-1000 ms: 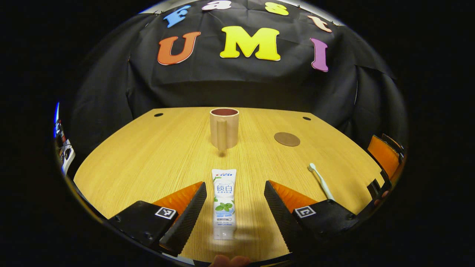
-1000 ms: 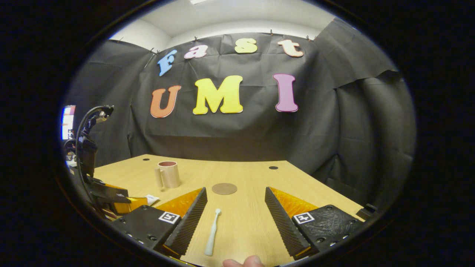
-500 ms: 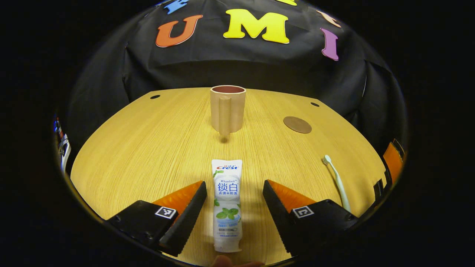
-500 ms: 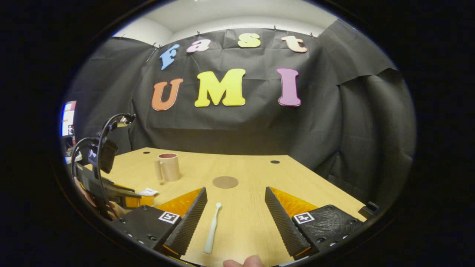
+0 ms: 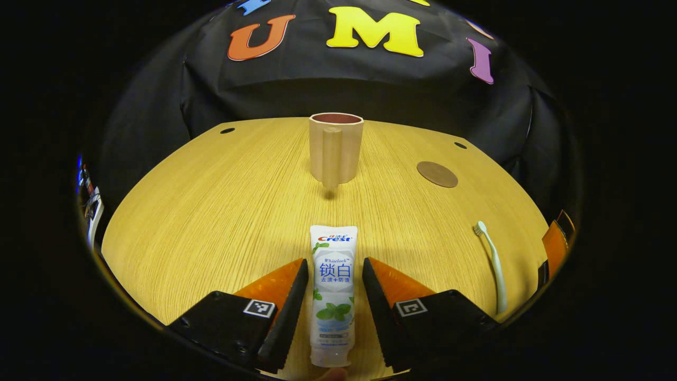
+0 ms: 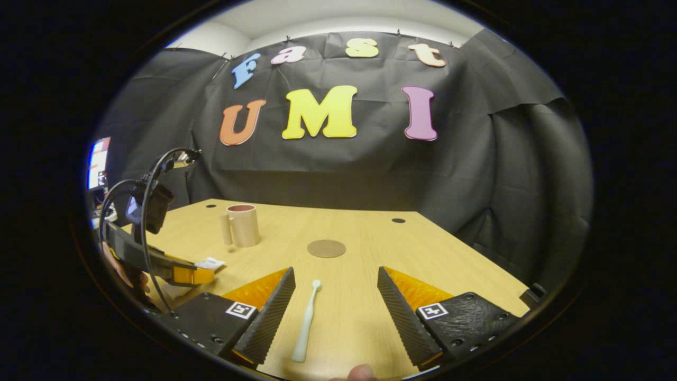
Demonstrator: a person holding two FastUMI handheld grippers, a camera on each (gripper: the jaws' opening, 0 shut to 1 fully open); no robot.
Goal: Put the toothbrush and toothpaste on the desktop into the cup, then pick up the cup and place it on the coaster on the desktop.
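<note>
Two grippers sit low over the table (image 5: pixel 211 211). The left gripper (image 5: pixel 335 288) has its jaws narrowed close around the tube (image 5: pixel 333 286), though I can't tell if they press it. The right gripper (image 6: pixel 335 307) gapes around the brush (image 6: pixel 307 323). The cup (image 5: pixel 336 148) stands apart from the coaster (image 5: pixel 437 174). A squeezed tube may slip or buckle when lifted.

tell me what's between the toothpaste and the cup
Nothing: in the left gripper view, only bare desktop lies between the toothpaste and the cup.
</note>
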